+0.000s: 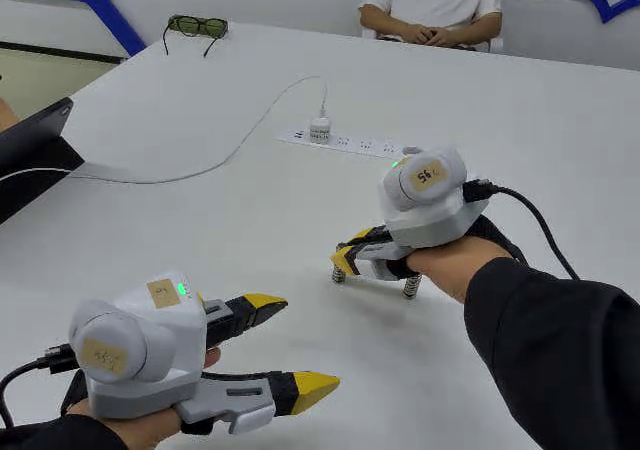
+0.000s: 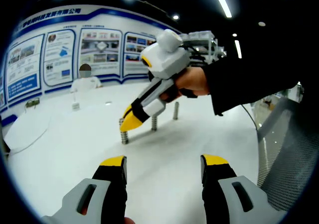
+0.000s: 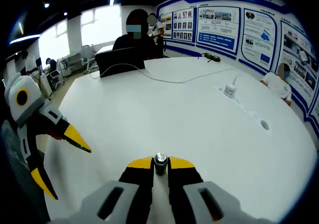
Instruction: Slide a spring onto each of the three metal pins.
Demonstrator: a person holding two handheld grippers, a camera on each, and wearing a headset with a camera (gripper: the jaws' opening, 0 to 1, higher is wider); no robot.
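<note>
Head view, left gripper (image 1: 290,342): at 7 o'clock, jaws wide apart, holding nothing.
Head view, right gripper (image 1: 346,260): just right of centre, tips down at the pins; jaw gap hidden here.
Head view, pins: near pin (image 1: 338,274) at the tips, far pin (image 1: 411,287) under the hand; both look coiled.
Head view, extras: one power strip (image 1: 340,142) at 12 o'clock, one pair of glasses (image 1: 197,26) at 11 o'clock.
Left gripper view, count: three pins upright in a row on the white table (image 2: 75,149), with the middle pin (image 2: 154,123) between the other two. Coils read on two; the far one is too small to tell.
Right gripper view, grip: jaws pinched nearly together on the near pin's metal top at 6 o'clock; spring or bare metal, cannot tell.
Step tip: likely seating a spring. Keep the jaws plumb, press straight down, release once it bottoms.
Grippers: two.
</note>
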